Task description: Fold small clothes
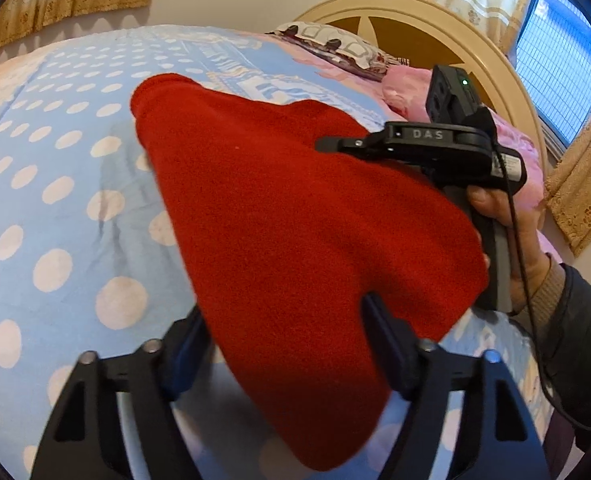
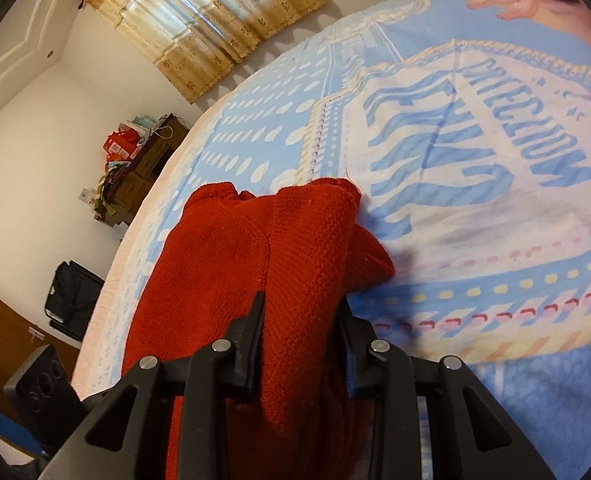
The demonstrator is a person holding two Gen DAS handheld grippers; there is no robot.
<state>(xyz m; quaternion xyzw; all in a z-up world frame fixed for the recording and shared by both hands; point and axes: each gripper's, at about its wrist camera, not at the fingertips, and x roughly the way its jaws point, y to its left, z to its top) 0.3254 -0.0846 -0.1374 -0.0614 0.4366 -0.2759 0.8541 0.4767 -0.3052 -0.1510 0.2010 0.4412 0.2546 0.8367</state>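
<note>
1. The red knitted garment (image 1: 295,216) hangs lifted over the blue polka-dot bedspread (image 1: 55,184), with its far end drooping onto the cover; holding it up probably lets one half be laid over the other.
2. The left gripper (image 1: 291,344) has its fingers spread wide. The cloth passes between them, but I cannot tell whether they are gripping it.
3. The right gripper (image 2: 301,340) pinches a thick bunch of the knit between its fingers. This looks like the main hold, carrying the garment's near edge.
4. In the left view the right gripper comes in from the right, held by a hand (image 1: 511,240).
5. No container is in view. A pillow (image 1: 335,46) lies far off by the headboard (image 1: 435,24).
</note>
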